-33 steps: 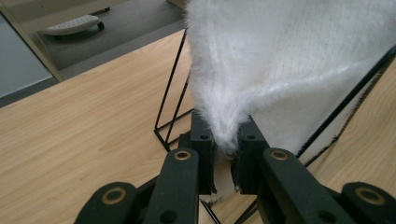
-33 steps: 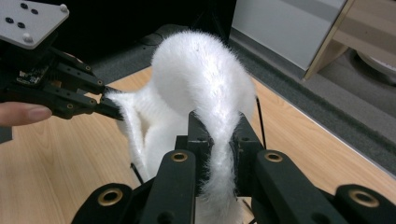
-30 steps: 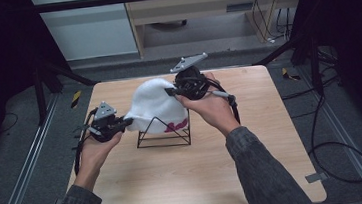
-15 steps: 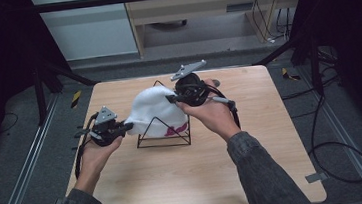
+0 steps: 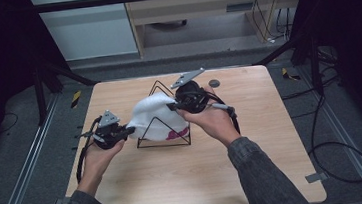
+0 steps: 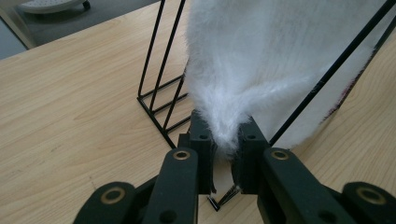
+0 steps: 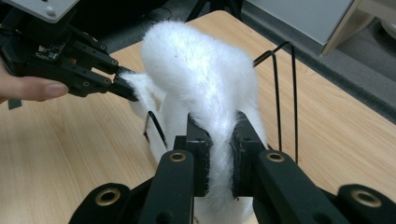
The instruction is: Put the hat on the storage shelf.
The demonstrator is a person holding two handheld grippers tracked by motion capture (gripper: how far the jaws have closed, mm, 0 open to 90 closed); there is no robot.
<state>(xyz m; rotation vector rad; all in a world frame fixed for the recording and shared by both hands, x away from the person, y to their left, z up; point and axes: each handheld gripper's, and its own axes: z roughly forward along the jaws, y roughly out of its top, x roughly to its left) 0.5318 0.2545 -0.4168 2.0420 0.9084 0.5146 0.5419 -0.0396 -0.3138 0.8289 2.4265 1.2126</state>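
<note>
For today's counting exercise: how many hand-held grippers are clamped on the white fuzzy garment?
2. The left hand-held gripper pinches the white fuzzy garment at its left edge; the right hand-held gripper pinches its upper right, above the black wire rack.

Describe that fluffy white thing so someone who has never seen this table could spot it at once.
On the wooden table, near its middle, stands a black wire rack of triangular frames. Draped over it is the white fuzzy garment, pinched at one end by the left hand-held gripper and at the other by the right hand-held gripper. Nothing else on the table is soft or white.
</note>
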